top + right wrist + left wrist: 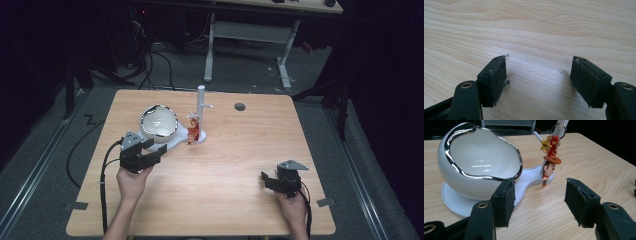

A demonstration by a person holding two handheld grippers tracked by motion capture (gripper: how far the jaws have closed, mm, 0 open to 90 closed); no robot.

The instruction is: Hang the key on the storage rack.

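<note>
Left tool (537,203): released, nothing between
Keychain (549,160): rubbery cowboy figure — hangs upright, long axis vertical
Bowl (479,162): glossy white, chrome rim
Right tool (537,80): released over the wooden counter (529,30)

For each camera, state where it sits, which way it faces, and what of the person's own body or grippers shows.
High view: above the person's side, looking forward and down on the wooden table; both forearms, left hand-held gripper and right hand-held gripper show.
Left gripper view: rides that gripper, facing the white bowl and cowboy keychain; its open jaws show.
Right gripper view: faces bare tabletop; its open jaws show.
Shared: bowl and keychain, in high and left views.
</note>
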